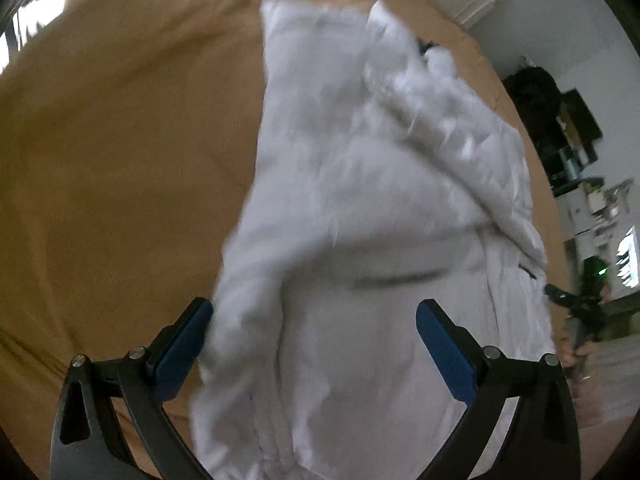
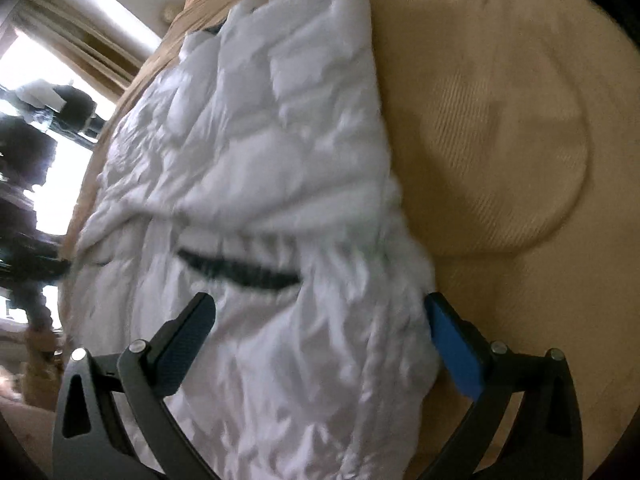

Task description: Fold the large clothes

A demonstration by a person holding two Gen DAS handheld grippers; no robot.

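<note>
Jacket — white, quilted — lies across the tan bedspread, filling frame centre. Left gripper and right gripper both spread wide, straddling its lower edge.

A white quilted puffer jacket lies crumpled on a tan bedspread, running from twelve o'clock down to six. A dark zipper line crosses it near the centre. The right gripper stands with its jaws spread wide over the jacket's lower part, its blue-padded finger touching the fabric's edge at four o'clock. A bright window sits at nine o'clock.
</note>
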